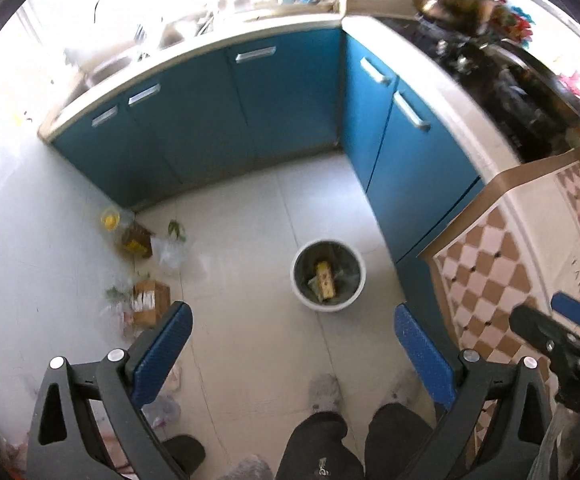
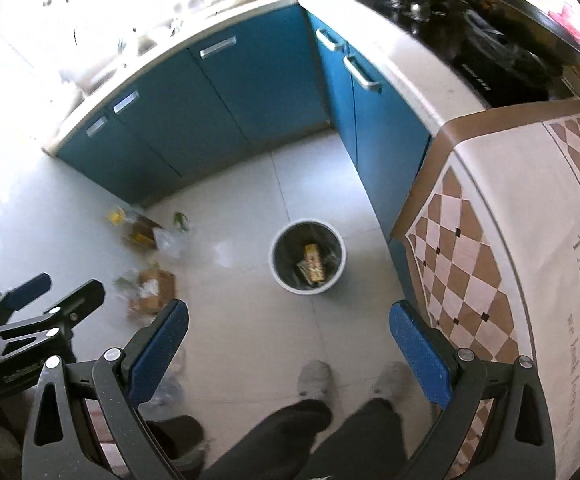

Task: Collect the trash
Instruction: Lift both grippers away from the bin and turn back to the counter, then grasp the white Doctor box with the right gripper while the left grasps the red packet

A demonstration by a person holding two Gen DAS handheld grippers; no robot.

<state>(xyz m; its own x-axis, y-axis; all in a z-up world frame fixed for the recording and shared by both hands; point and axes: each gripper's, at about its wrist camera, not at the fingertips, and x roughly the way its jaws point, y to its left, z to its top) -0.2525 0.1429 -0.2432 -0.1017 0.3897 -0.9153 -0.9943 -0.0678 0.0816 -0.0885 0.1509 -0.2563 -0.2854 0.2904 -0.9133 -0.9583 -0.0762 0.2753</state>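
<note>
Pale floor tiles (image 1: 250, 208) are bounded by blue cabinets (image 1: 210, 120) set in a corner, with a patterned cloth (image 2: 490, 240) draped over the tabletop off to the right. Both claws are held high above the floor, the left claw (image 1: 293, 356) and the right claw (image 2: 289, 350) each spread wide with nothing gripped, probably so the room can be surveyed. A white bin (image 1: 328, 276) is seen ahead between the fingers, already holding a yellow packet (image 1: 325, 280). Remaining trash is scattered ahead and to the left: a cardboard box (image 1: 150, 304), a clear plastic bag (image 1: 172, 252) and a yellow-lidded container (image 1: 110, 220) by the cabinet base.
</note>
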